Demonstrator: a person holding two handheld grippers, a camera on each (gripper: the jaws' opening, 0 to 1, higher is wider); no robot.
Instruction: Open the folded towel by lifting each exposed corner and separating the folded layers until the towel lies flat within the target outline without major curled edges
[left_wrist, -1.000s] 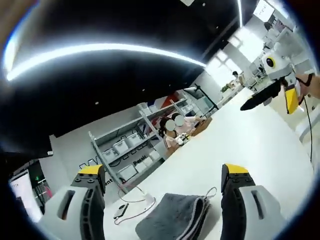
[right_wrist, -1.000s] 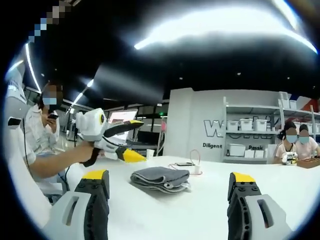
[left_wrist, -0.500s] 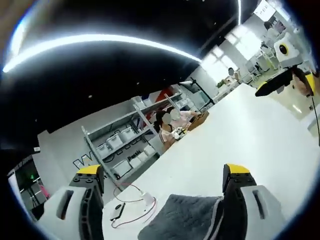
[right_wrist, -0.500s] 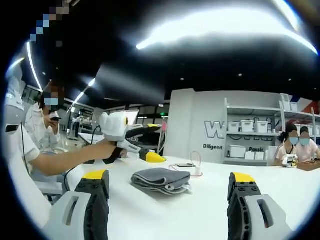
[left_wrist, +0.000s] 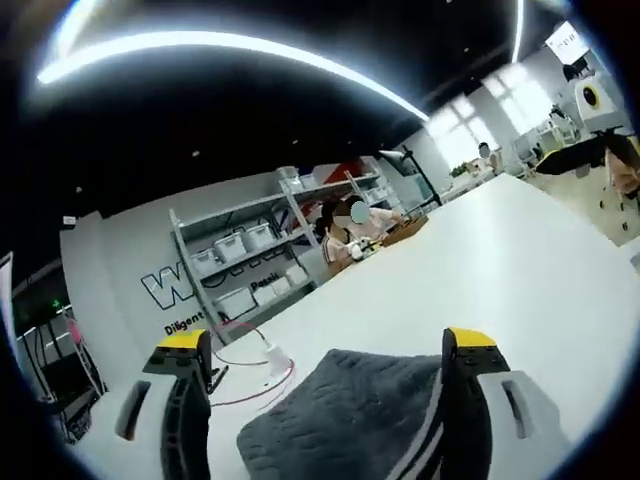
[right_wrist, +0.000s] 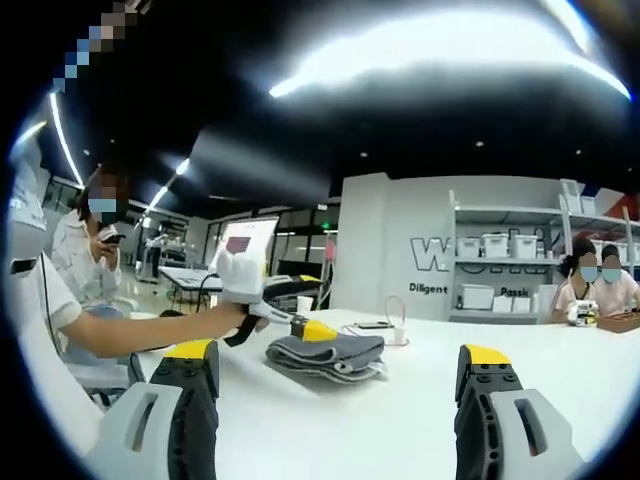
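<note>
A folded grey towel (left_wrist: 345, 420) lies on the white table (left_wrist: 520, 260), close in front of my left gripper (left_wrist: 325, 345). Its jaws stand wide apart on either side of the towel's near edge, open and holding nothing. From the right gripper view, the left gripper (right_wrist: 308, 328) reaches in from the left, its yellow tips over the towel (right_wrist: 335, 358) at its left end. My right gripper (right_wrist: 338, 352) is open and empty, well back from the towel. It also appears far off at the upper right as the right gripper (left_wrist: 560, 160).
A white cable with a plug (left_wrist: 268, 352) and a phone (right_wrist: 370, 326) lie just behind the towel. Shelves with white bins (left_wrist: 240, 250) stand past the table. People sit at the table's far end (right_wrist: 590, 285). Another person (right_wrist: 95, 245) stands at left.
My left gripper has moved in to the towel, which now looms larger between its jaws. Seen from the right gripper, it has travelled right to the towel. The right gripper has barely moved.
</note>
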